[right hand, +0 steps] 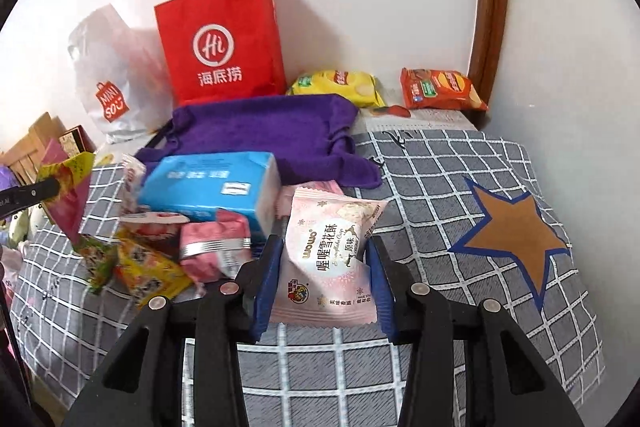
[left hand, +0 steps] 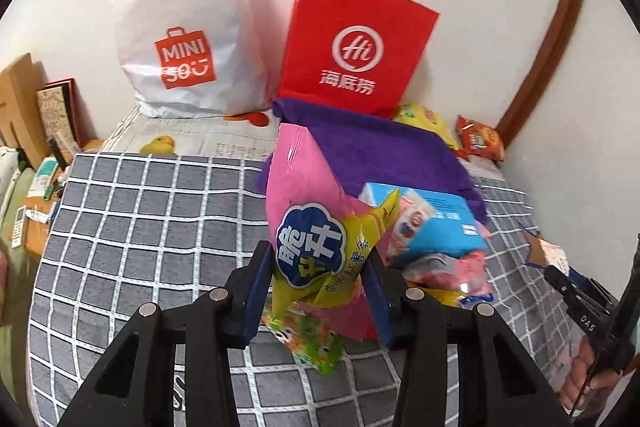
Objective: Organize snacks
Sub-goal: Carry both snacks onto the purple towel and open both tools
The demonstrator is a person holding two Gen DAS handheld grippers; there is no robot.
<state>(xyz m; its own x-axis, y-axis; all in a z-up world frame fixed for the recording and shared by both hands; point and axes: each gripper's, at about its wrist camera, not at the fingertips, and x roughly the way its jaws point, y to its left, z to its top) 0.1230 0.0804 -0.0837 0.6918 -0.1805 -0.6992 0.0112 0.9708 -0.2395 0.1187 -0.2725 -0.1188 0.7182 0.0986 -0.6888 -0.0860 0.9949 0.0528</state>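
A: What does the left wrist view show?

B: The left hand-held gripper point(left hand: 320, 291) is clamped on a pink and yellow snack bag point(left hand: 316, 227), lifted clear of the grey checked bedcover point(left hand: 140, 227). A green and yellow packet point(left hand: 308, 343) hangs just below it. To its right a blue box point(left hand: 436, 223) sits in a heap of small packets.

A: And the containers?

B: At the far wall stand a white plastic shopping bag point(left hand: 184, 27) on the left and a red paper bag point(left hand: 356, 39) on the right, touching or nearly so. I cannot see inside either. A purple cloth bag point(left hand: 376, 155) lies flat in front of the red one, with a yellow packet point(left hand: 424, 119) and an orange packet point(left hand: 480, 139) behind it to the right.

A: The right wrist view?

B: The right hand-held gripper point(right hand: 324, 283) is closed on a pale pink snack packet point(right hand: 332, 259), held above the bedcover point(right hand: 440, 187). Left of it is the heap: the blue box point(right hand: 208, 187), a pink wrapped packet point(right hand: 212, 247), a yellow packet point(right hand: 148, 271).

A: Containers again?

B: The red paper bag point(right hand: 224, 39) stands upright at the far wall, the white bag point(right hand: 112, 67) beside it on the left, the purple bag point(right hand: 264, 135) lying flat nearer. Their contents stay hidden. Two chip packets, yellow point(right hand: 340, 87) and orange point(right hand: 440, 89), lie far right. A brown star point(right hand: 516, 231) marks the bedcover on the right.
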